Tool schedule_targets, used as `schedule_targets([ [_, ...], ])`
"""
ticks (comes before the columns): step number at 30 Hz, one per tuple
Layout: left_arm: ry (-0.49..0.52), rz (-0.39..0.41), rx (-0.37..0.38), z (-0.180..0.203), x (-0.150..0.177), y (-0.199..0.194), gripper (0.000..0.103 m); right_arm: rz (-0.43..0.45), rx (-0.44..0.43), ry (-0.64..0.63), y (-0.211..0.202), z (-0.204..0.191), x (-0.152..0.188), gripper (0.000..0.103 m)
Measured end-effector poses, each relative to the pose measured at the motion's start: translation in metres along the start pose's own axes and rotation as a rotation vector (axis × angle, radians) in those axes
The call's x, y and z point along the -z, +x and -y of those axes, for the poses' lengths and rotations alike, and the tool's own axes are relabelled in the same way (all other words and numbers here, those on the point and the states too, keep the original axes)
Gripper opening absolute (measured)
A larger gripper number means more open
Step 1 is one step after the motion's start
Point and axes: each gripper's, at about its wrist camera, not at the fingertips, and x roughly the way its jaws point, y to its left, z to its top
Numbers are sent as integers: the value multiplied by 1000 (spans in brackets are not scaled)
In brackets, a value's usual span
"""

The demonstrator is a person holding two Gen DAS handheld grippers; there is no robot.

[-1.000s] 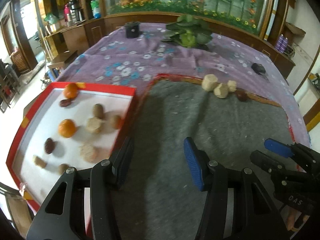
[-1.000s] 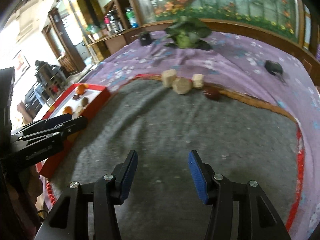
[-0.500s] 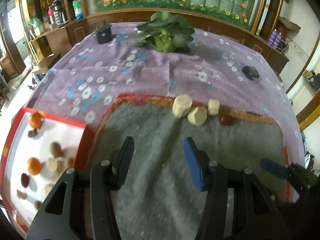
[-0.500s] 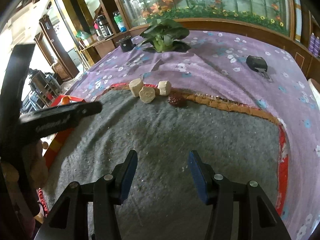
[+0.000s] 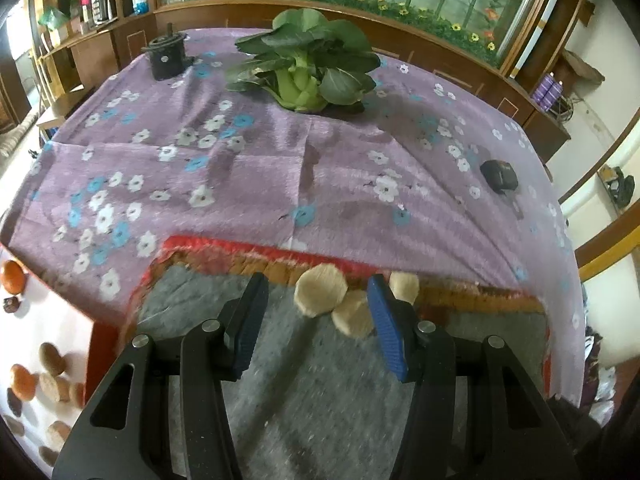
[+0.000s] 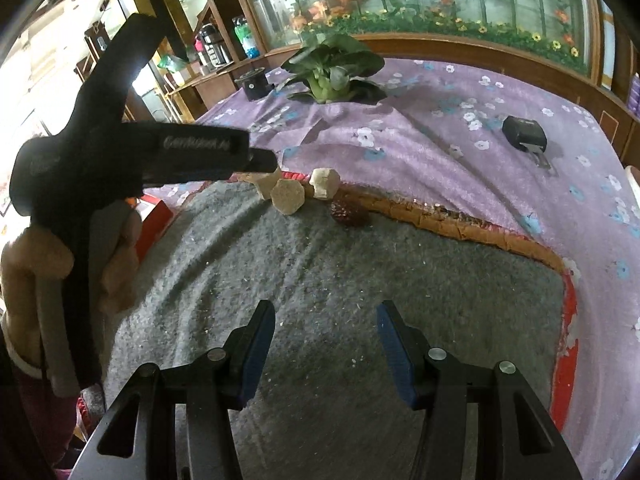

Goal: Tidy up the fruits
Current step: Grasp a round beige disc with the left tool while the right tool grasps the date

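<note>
Three pale peeled pieces lie at the far edge of the grey mat (image 5: 320, 400). In the left wrist view the largest piece (image 5: 319, 290) sits just beyond my open left gripper (image 5: 316, 312), a second piece (image 5: 352, 318) lies by the right finger, a third (image 5: 405, 285) behind it. In the right wrist view these pieces (image 6: 287, 197) and a dark red date (image 6: 349, 213) lie far ahead of my open, empty right gripper (image 6: 326, 340). The left gripper (image 6: 260, 162) reaches the pieces from the left. A red-rimmed white tray (image 5: 60, 320) holds oranges (image 5: 12, 276), dates and peeled pieces.
A purple floral cloth (image 5: 280, 168) covers the table beyond the mat. On it are a bok choy (image 5: 304, 68), a black round holder (image 5: 166, 54) and a small black device (image 5: 498, 174). Wooden cabinets line the back.
My left gripper has swung from the tray side forward to the pale pieces at the mat's far edge. The right gripper has stayed open and shifted only a little.
</note>
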Motion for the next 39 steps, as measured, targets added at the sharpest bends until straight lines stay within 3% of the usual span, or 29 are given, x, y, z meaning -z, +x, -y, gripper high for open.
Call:
schedule_targets([
  [11,-36,-42,-26,-9,-2,20,51,-18,-8,17,7,7,-1,52],
  [21,-82,-57,22,-19,-2,28,51,-28,9,0,12,4,-6,52],
  [24,-72,-43,19,-18,-2,27,44,-32,18,-9,14,3,-9,52],
  [26,-71,-34,57,-18,-2,24,25,-32,17,-12,15,2,-10,52],
  [39,-84,-4,58,-28,10,-5,25,29,18,-25,22,7,-34,52],
])
